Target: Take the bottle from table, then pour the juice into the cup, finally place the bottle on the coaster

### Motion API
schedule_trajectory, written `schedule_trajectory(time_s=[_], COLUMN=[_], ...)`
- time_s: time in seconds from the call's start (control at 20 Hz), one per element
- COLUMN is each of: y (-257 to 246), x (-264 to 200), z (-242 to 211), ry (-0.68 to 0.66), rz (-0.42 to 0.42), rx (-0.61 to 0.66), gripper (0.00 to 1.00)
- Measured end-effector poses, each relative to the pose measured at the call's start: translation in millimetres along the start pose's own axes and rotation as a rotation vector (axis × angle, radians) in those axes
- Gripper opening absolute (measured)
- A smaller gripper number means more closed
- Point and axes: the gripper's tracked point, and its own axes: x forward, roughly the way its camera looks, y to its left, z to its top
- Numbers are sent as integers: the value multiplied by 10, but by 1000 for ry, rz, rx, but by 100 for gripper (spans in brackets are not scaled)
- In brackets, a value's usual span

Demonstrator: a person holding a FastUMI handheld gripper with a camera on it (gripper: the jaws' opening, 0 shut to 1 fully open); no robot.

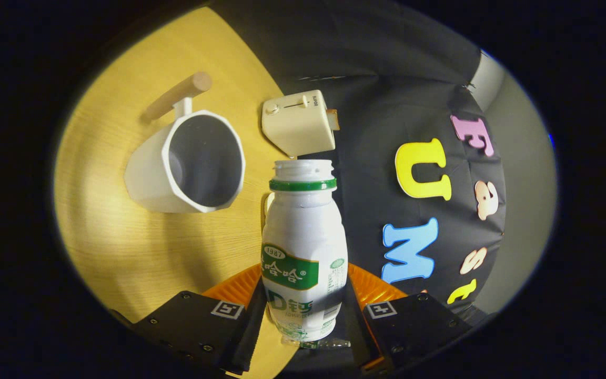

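My gripper [303, 316] is shut on a small white plastic bottle [303, 247] with a green neck ring and a green label; both fingers press on its lower body. The bottle has no cap, and its open mouth points away from me along the fingers. The whole view is rolled sideways, so the wooden table [124, 231] stands tilted. A white faceted cup [190, 163] with a wooden handle sits on the table, beyond the fingers and to the left of the bottle's mouth, apart from it. Its inside looks empty.
A cream toaster [299, 125] stands on the table just beyond the bottle's mouth, to the right of the cup. The table's edge runs behind the bottle, with the booth's black cloth wall to the right of it.
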Motion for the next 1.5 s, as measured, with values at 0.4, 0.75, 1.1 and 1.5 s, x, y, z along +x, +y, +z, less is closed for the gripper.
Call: schedule_trajectory(time_s=[0.4, 0.75, 1.1, 1.5], y=[-30, -286, -380, -101], x=[-43, -101, 11, 374], z=[-136, -317, -602, -966], ry=[-94, -185, -222, -159], rz=[90, 73, 33, 42], rx=[590, 936, 1130, 1270], gripper=[70, 70, 70, 70])
